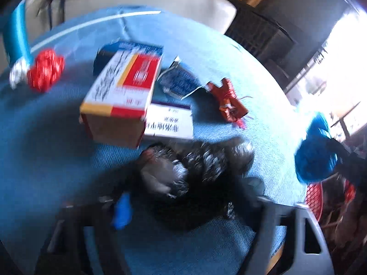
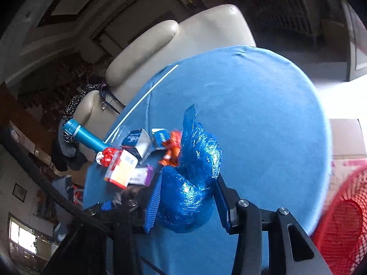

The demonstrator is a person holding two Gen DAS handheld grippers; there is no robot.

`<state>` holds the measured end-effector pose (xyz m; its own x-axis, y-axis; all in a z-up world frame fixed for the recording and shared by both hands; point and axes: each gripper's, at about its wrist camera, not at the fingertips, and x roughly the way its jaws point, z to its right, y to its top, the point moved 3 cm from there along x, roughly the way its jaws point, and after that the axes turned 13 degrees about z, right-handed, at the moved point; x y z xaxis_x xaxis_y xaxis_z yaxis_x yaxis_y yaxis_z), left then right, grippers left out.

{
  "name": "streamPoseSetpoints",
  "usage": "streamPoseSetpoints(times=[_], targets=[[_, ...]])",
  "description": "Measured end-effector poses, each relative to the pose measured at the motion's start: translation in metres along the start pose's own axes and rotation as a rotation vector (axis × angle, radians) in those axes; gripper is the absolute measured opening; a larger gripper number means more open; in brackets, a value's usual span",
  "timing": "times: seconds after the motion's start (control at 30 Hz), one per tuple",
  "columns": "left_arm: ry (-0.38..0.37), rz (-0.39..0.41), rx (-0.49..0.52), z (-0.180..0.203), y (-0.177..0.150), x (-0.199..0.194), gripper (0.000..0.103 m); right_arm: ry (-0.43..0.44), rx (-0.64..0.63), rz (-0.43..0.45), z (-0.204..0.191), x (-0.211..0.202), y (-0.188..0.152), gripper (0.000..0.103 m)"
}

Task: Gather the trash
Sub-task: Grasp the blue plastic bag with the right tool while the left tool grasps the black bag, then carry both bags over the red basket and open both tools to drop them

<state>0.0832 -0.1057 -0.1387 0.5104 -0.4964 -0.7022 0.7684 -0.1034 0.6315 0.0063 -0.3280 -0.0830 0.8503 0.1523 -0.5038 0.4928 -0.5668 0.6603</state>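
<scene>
Left wrist view steeply down, close over blue table [image 1: 57, 137], right wrist view shallower, sharing boxes [image 2: 121, 171].

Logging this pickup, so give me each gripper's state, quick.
Left gripper: jaws apart around a crumpled black bag; grip cannot be told.
Right gripper: shut on the blue plastic bag.
</scene>
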Motion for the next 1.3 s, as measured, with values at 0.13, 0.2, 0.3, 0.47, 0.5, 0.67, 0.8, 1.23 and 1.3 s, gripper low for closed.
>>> streamPoseSetpoints(times=[0.13,0.2,0.3,0.47,0.5,0.67,0.8,1.23,1.3], targets=[[0.005,0.018,-0.011,0.001,-0.003,-0.006,0.055,-0.007,-0.013,0.026,0.015,-0.021,-0.013,0.047],[0.014,0.025,-0.004,0.005,-0.006,-0.01,0.047,-0.003,-0.016,0.034,0.02,-0.028,-0.017,0.047],[0.012,0.04,0.006,0.012,-0.011,-0.02,0.03,0.006,-0.008,0.05,0.028,-0.038,-0.021,0.047],[0.012,0.049,0.056,0.032,-0.015,-0.033,0.001,0.015,-0.016,0.104,0.035,-0.063,-0.017,0.047],[0.017,0.054,0.069,0.036,-0.016,-0.036,0.001,0.013,-0.016,0.115,0.038,-0.07,-0.016,0.047],[0.02,0.079,0.1,0.043,-0.017,-0.05,0.001,-0.021,-0.009,0.151,0.053,-0.094,-0.016,0.047],[0.063,0.092,0.123,0.026,-0.002,-0.059,0.028,-0.038,0.002,0.155,0.068,-0.107,-0.021,0.047],[0.013,0.027,-0.076,-0.011,0.028,-0.004,0.057,-0.035,-0.011,0.14,0.057,-0.097,-0.023,0.047],[-0.006,0.041,-0.082,-0.009,0.025,-0.007,0.036,-0.037,-0.017,0.135,0.056,-0.095,-0.024,0.047]])
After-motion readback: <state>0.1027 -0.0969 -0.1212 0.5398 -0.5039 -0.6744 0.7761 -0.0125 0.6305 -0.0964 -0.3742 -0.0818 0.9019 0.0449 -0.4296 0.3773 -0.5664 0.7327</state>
